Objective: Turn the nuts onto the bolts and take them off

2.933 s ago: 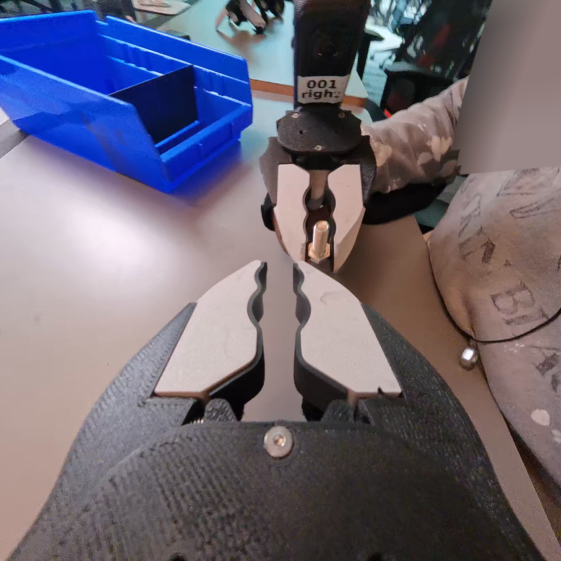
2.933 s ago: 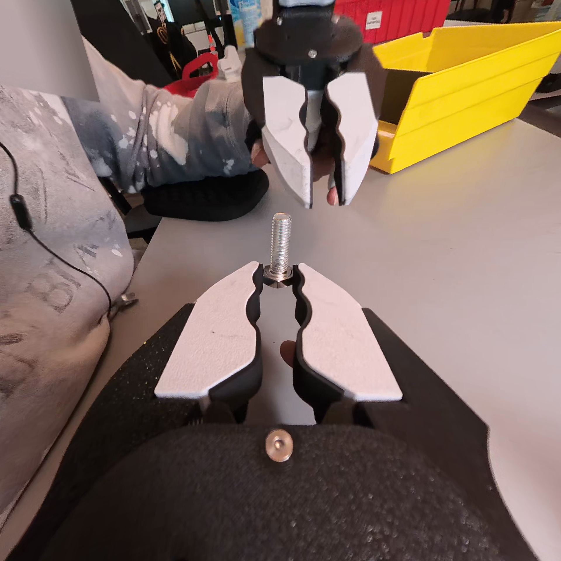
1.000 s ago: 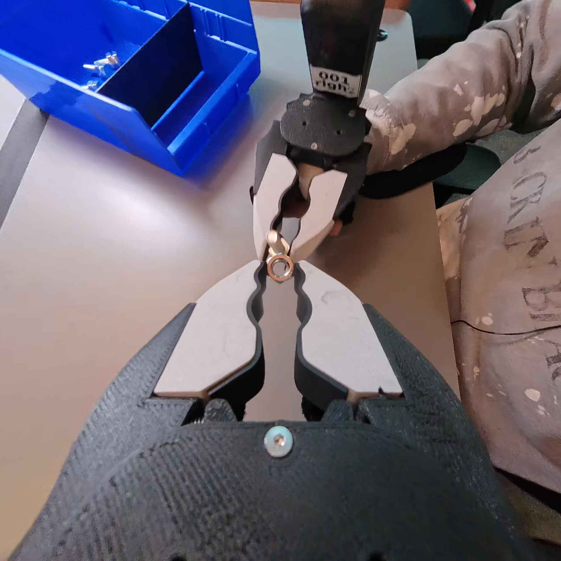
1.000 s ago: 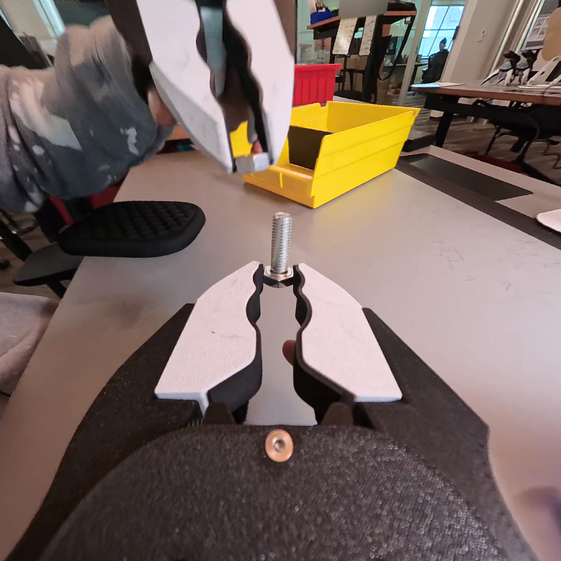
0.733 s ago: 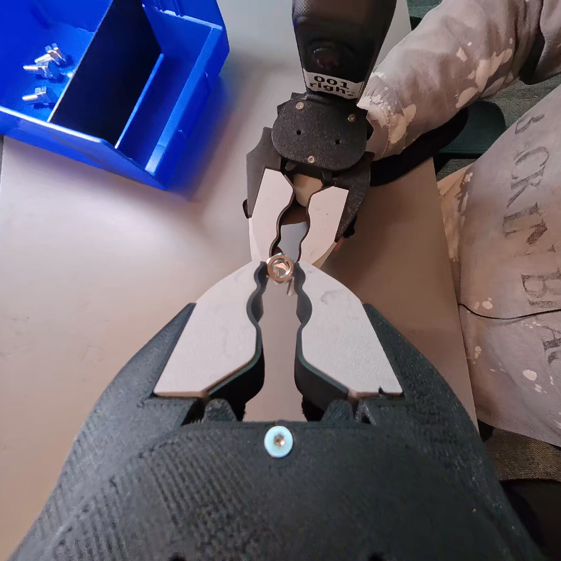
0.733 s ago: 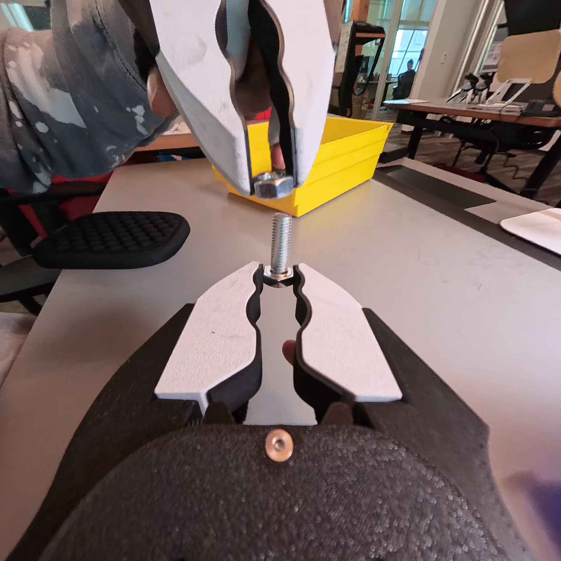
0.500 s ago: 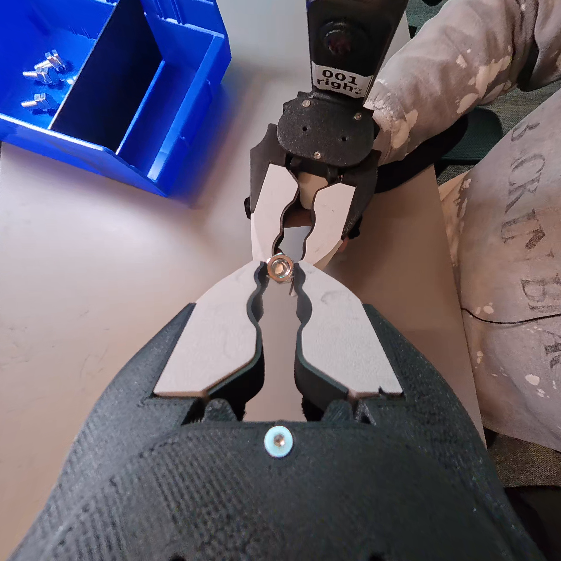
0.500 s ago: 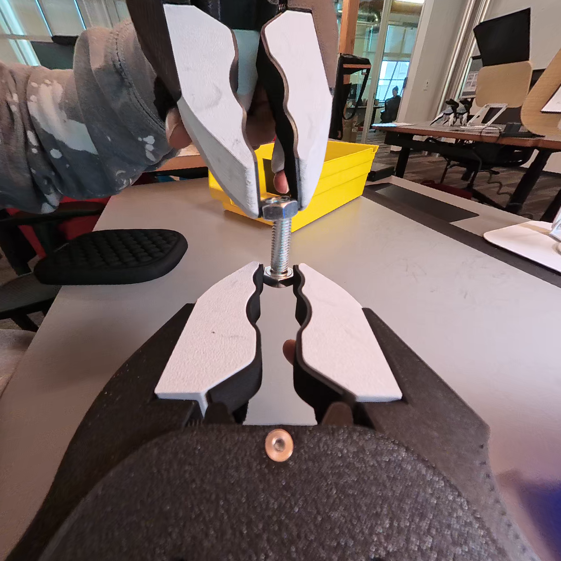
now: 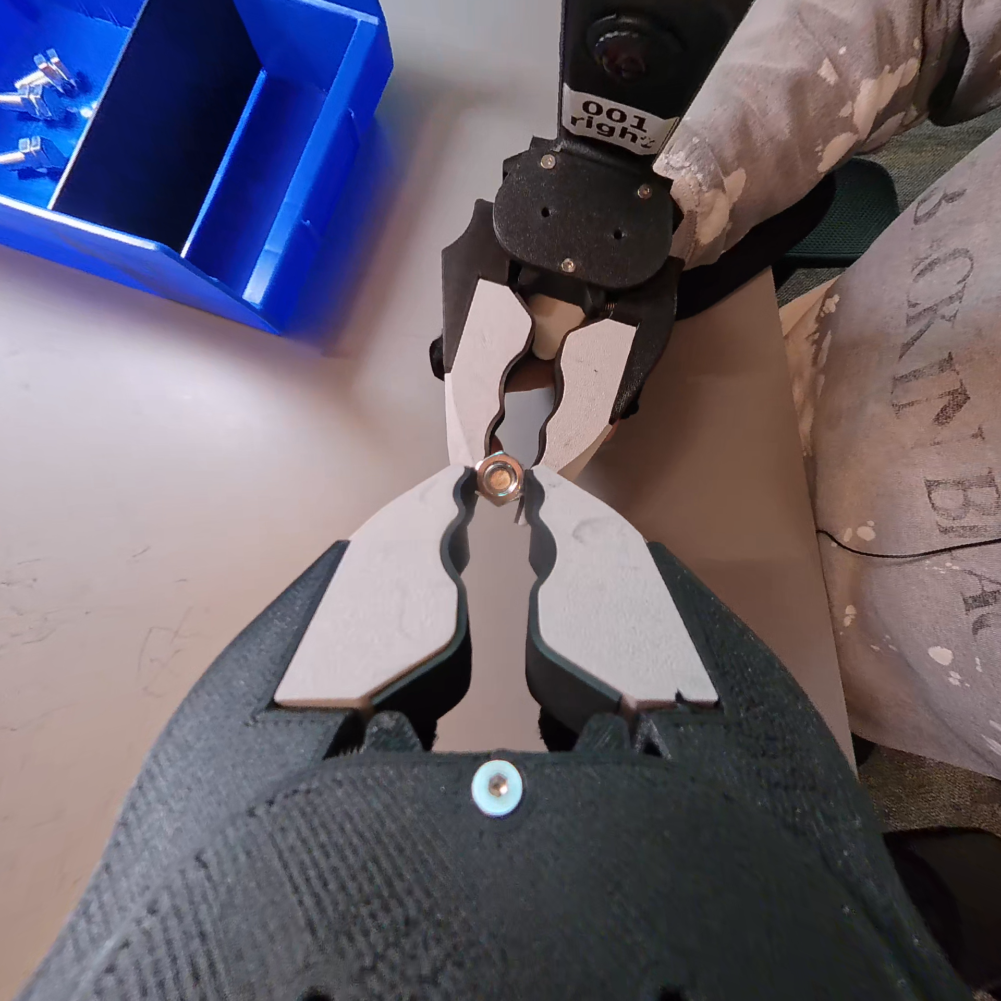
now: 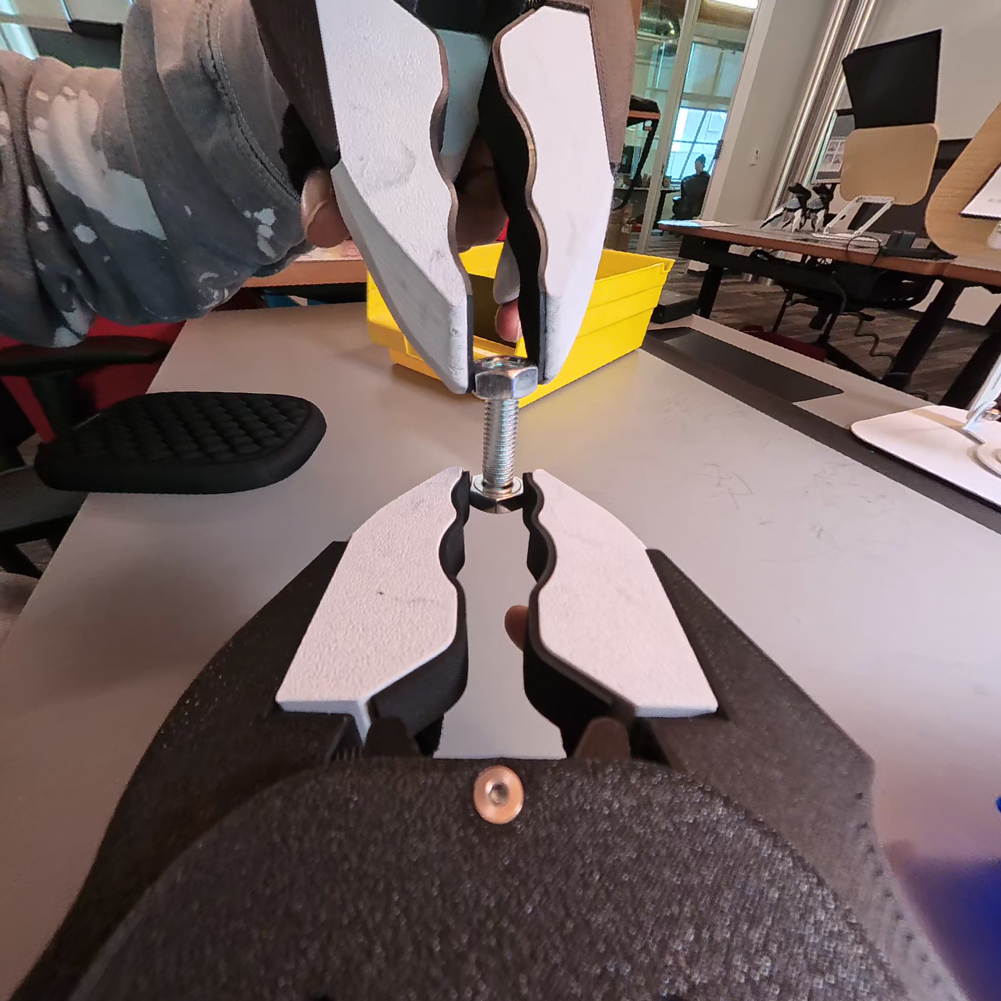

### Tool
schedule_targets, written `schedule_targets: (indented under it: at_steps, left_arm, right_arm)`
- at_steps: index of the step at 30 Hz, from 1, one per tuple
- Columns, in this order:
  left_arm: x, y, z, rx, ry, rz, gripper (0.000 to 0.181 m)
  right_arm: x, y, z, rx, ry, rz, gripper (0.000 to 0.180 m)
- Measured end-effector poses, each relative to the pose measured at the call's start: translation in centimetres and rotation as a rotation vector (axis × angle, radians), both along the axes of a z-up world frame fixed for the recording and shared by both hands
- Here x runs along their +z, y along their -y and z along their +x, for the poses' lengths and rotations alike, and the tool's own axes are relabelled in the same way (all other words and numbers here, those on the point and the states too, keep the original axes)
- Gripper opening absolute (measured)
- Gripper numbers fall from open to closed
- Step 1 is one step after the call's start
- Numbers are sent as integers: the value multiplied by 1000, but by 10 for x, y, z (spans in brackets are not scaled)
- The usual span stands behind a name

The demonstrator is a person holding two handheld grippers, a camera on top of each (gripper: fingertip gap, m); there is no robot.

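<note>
My right gripper point(image 10: 495, 490) is shut on the head of a silver bolt point(image 10: 501, 433) and holds it upright above the grey table point(image 10: 704, 514). My left gripper point(image 9: 497, 482) is shut on a hex nut point(image 9: 487, 495). It comes down from above in the right wrist view point(image 10: 504, 374) and holds the nut point(image 10: 506, 379) on the bolt's top end. In the left wrist view the bolt's end shows inside the nut's hole. The right gripper point(image 9: 504, 455) lies just beyond it, tip to tip.
A blue bin point(image 9: 162, 254) stands at the far left, with several wing bolts point(image 9: 32, 103) in one compartment. A yellow bin point(image 10: 612, 319) stands behind the grippers. A black chair armrest point(image 10: 179, 439), a person's sleeve point(image 9: 785, 108) and the table's edge lie near. Left and right tips are no more than a few centimetres apart.
My left gripper was empty 2.9 s ago and now holds a nut. It swung over the bolt and came down until the nut sat on the bolt's tip. The right gripper kept its hold.
</note>
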State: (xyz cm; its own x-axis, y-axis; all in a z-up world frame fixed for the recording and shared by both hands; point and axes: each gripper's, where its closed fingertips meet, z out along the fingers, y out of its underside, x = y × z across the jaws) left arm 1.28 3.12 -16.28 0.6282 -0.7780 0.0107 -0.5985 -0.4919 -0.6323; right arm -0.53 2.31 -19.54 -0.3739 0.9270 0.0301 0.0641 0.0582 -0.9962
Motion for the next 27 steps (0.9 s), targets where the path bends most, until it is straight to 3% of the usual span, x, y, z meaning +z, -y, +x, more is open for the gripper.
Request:
schedule_targets:
  at_steps: [15,21,27]
  left_arm:
    - [10,-2,-1,12,43,74,26]
    - [42,-9,-9,152,381,341,28]
    - [36,-13,-17,313,611,498,28]
  right_arm:
    - [1,-2,0,-2,-5,-24,18]
    - [18,-13,2,-45,-75,-62,18]
    - [28,-21,1,-81,-115,-94,18]
